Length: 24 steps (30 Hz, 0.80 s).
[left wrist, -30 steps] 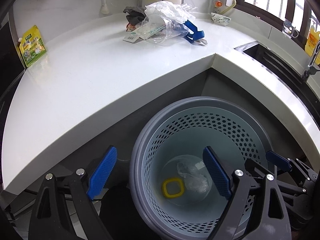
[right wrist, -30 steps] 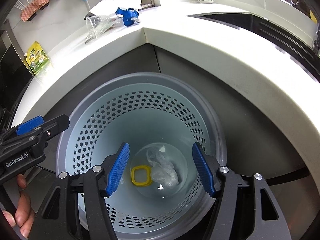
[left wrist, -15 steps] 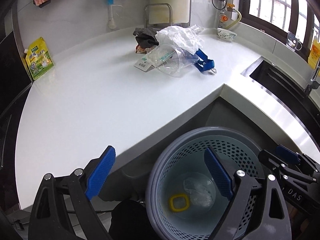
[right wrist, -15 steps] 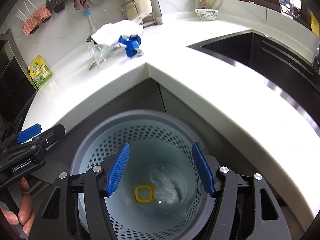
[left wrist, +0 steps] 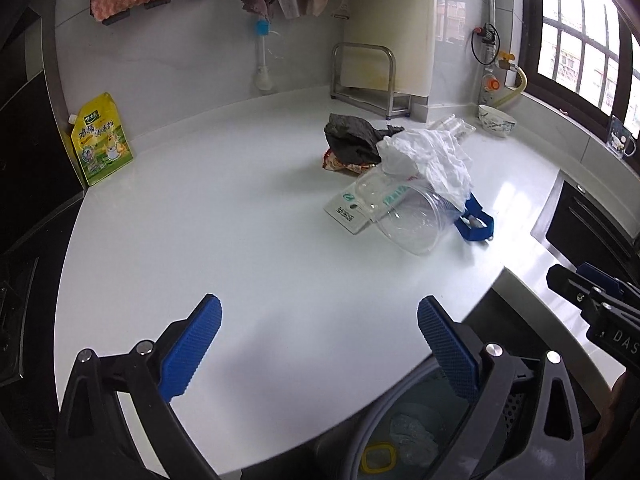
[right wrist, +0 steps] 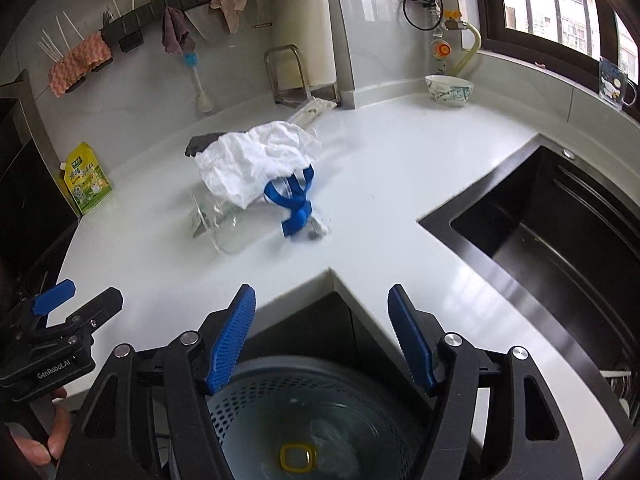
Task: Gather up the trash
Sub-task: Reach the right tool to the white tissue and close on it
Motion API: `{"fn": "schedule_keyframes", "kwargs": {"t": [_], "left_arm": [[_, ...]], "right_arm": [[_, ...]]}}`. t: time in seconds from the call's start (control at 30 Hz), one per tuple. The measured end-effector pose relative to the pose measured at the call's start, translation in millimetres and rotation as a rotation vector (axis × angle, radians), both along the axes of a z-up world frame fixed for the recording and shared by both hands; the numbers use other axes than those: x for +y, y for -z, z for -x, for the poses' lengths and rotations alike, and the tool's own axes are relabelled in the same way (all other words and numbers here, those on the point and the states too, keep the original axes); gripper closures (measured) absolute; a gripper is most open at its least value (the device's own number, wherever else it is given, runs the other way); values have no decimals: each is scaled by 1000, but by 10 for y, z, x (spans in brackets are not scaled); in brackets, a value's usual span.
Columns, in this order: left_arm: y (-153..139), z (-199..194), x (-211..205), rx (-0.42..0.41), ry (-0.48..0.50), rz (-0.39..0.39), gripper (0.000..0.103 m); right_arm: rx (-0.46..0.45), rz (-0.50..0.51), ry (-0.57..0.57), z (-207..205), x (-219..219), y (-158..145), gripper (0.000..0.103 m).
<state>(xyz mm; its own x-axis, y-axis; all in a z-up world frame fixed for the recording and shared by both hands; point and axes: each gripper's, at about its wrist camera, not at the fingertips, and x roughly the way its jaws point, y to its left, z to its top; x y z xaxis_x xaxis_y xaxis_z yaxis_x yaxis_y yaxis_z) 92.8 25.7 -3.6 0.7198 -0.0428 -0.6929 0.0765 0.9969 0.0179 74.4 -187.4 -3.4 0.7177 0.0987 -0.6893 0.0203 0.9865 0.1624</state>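
Above the bin [right wrist: 256,412] | both grippers, left gripper [left wrist: 318,346] and right gripper [right wrist: 322,338], empty, jaws opening | you approach the clear cup [right wrist: 224,222] low, pinch its rim

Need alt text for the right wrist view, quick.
Right gripper, empty and opening, hangs over a perforated bin below a white counter. On the counter: crumpled white bag, clear cup, blue strap.
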Motion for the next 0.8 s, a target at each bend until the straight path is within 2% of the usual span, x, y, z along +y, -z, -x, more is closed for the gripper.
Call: {"fn": "schedule_keyframes", "kwargs": {"t": [0.23, 0.47, 0.8], "left_arm": [[2, -308, 115, 5, -42, -8, 6], [24, -537, 256, -8, -80, -25, 6], [96, -750, 340, 6, -105, -6, 6]], "right_arm": [[-20, 24, -47, -561, 179, -178, 36], [-6, 42, -92, -1068, 381, -127, 36], [-3, 66, -143, -1510, 660, -103, 36]]}}
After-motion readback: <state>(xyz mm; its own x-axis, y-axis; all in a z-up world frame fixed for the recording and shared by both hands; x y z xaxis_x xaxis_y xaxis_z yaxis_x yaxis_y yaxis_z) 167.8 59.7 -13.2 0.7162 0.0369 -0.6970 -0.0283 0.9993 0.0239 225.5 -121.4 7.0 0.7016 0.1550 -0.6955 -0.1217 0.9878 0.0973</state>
